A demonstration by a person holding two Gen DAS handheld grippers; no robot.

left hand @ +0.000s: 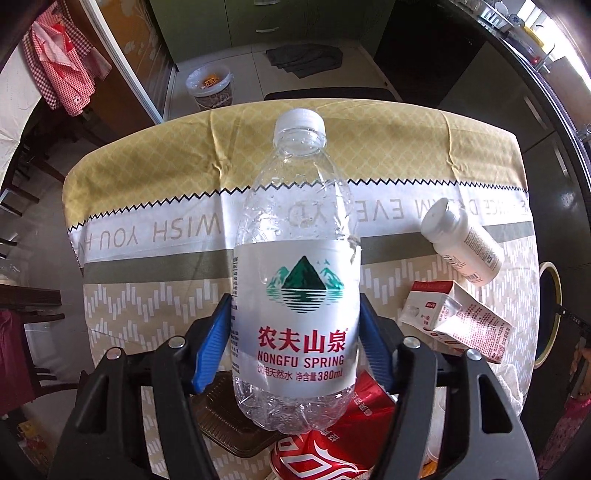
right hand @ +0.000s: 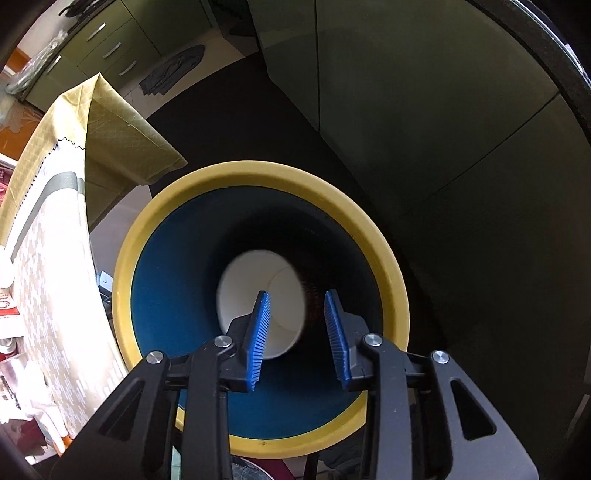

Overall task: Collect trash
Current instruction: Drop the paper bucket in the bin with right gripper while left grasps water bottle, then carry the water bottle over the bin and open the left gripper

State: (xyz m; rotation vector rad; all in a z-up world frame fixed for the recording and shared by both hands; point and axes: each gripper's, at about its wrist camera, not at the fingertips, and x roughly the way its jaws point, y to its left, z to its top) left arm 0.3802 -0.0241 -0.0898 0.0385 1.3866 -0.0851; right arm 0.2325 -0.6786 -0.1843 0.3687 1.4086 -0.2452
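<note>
Gripping water bottle in left tongs; right tongs wide apart over bin, paper cup inside

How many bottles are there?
2: a clear water bottle gripped in the left gripper, and a small white pill bottle lying on the table. More may be hidden.

Green cabinets, pale tiled floor, patterned tablecloth
</note>
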